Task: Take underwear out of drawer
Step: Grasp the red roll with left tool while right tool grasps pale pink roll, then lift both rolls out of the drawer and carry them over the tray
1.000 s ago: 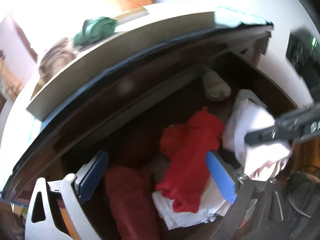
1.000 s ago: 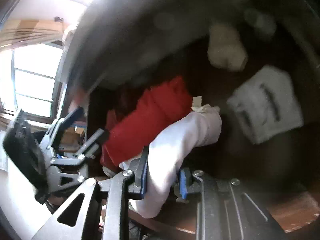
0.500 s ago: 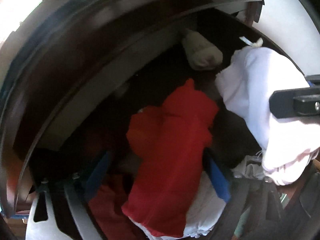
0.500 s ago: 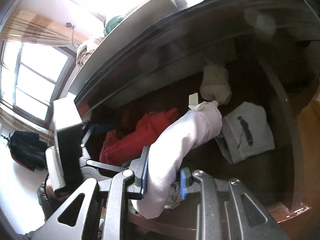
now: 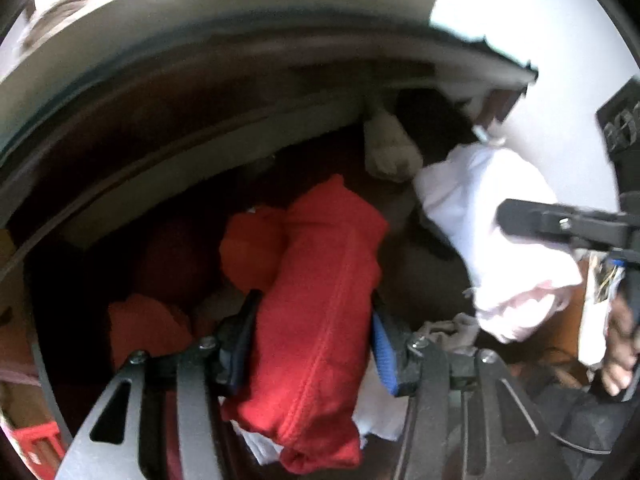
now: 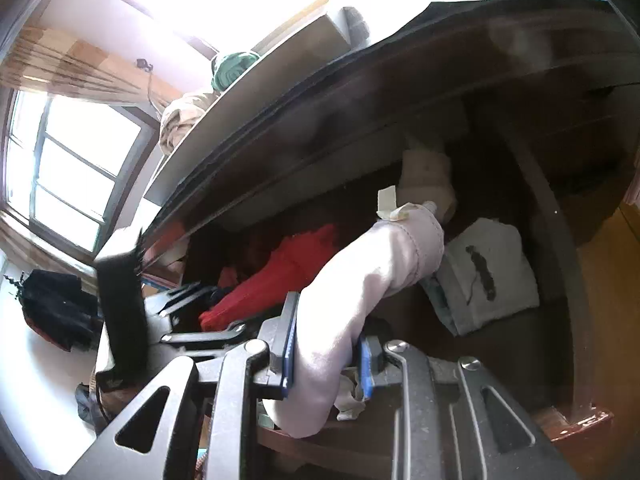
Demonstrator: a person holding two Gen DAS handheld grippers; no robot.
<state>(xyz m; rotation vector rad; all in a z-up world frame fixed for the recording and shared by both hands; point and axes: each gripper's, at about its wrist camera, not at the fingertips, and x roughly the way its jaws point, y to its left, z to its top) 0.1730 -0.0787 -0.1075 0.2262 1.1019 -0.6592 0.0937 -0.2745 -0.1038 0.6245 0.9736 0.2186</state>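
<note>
Drawer [image 6: 560,264] space, dark wood, fills most of both views, and the underwear lies loose inside it. Biggest of the pieces is the red garment [image 5: 316,320], running from the middle of the left wrist view down to its lower edge; the left gripper [image 5: 312,344] straddles it, and its jaws have just been closing, with the blue pads now against the cloth on both sides. It looks like soft, thick knit, light and floppy, so I judge it will sag and trail at both ends when lifted; a pinch across the bunched middle, where the fold is fattest, should carry it best. Next in size, the pale pink garment [image 6: 360,304] hangs through the right gripper [image 6: 326,356], which is clamped narrow on its bunched lower part, the free end arching up toward the middle of the right wrist view. It seems thin and smooth, perhaps a little slippery, and likely to snag nothing. A folded white piece [image 6: 486,276] lies flat at the centre right of that view, and a cream rolled bundle [image 6: 426,178] sits against the drawer's far wall above it. Smallest, a cloth tag [image 6: 390,202] sticks up from the pink garment's end; any print on it is too small to read. The dark mark on the white piece is a smudge-like shape, not legible writing, and no brand shows anywhere.
</note>
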